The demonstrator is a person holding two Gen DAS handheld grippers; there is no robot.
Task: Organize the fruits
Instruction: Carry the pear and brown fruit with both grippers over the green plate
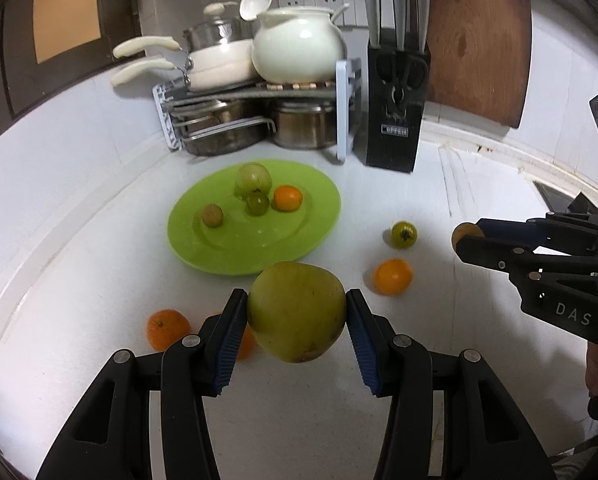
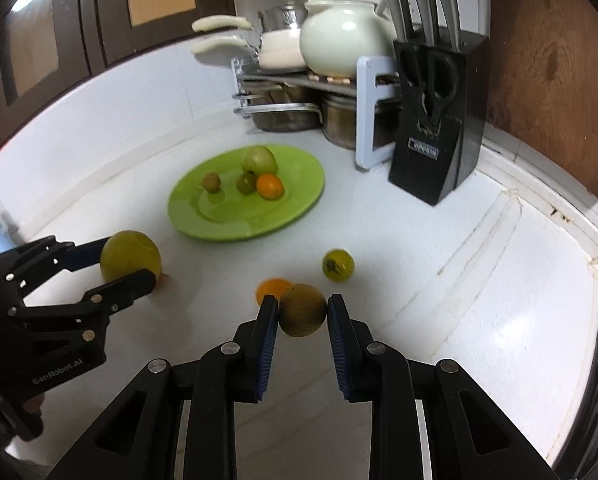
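White kitchen counter [image 1: 479,184]: the left gripper [image 1: 297,312] clamps a green apple [image 1: 297,312], the right gripper [image 2: 303,310] clamps a small brown fruit [image 2: 303,310], both off the counter, with the green plate [image 1: 319,200] at twelve o'clock, nearer the left gripper.

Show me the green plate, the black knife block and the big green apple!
green plate [image 1: 319,216], left wrist view, bare right rim.
knife block [image 1: 395,144], left wrist view, front face.
big green apple [image 1: 297,312], left wrist view, middle of its skin.

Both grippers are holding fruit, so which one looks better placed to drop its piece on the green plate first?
Probably the left. Its gripper, shut on the green apple, faces the plate just ahead; the right gripper, holding a small brown fruit, sits farther off.
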